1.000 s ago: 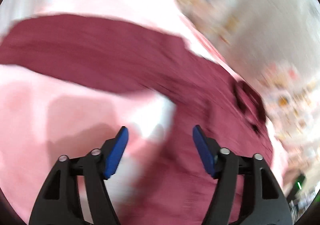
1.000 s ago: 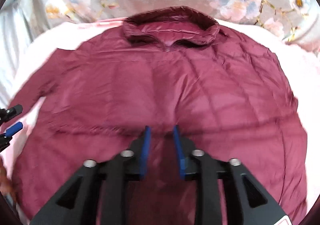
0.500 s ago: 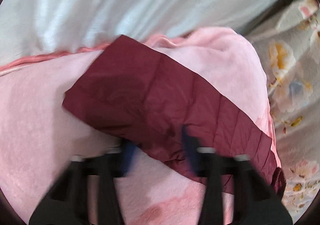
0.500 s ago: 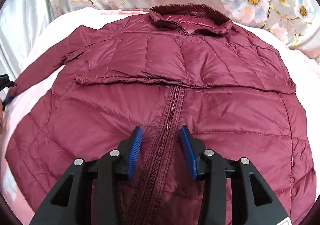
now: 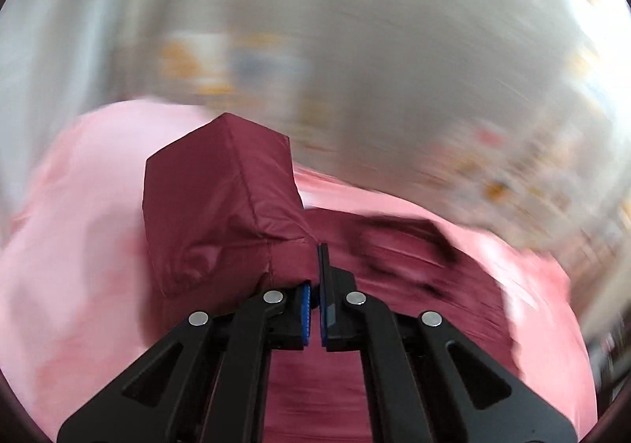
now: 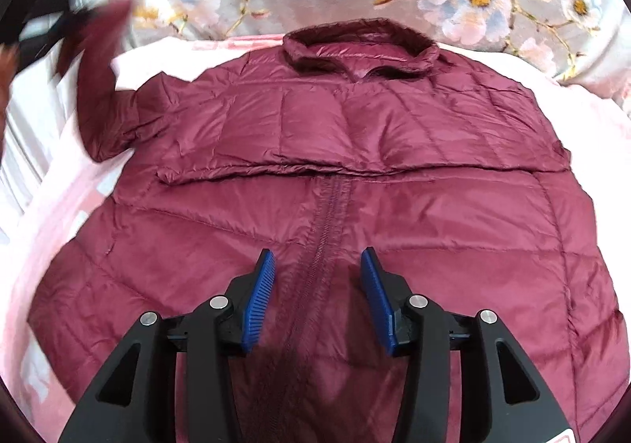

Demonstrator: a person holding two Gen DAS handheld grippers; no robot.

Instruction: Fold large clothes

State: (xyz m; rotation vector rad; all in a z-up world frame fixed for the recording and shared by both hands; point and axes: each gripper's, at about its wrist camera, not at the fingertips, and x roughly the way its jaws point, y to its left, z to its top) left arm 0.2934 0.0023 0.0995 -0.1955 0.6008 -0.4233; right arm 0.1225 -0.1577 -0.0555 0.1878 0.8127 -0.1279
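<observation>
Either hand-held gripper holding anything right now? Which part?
Left hand-held gripper is shut on the maroon puffer jacket's sleeve cuff, lifted off the pink blanket. Right hand-held gripper is opening over the zipper, holding nothing.

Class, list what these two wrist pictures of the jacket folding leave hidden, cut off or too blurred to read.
- Left wrist view: everything beyond the sleeve is motion-blurred; the jacket body is smeared.
- Left wrist view: the left gripper is shut on the sleeve, but the cuff covers the pinch point.
- Right wrist view: the jacket's hem is cut off by the bottom edge and the right gripper, whose jaws are opening.
- Right wrist view: the raised sleeve tip is blurred.
</observation>
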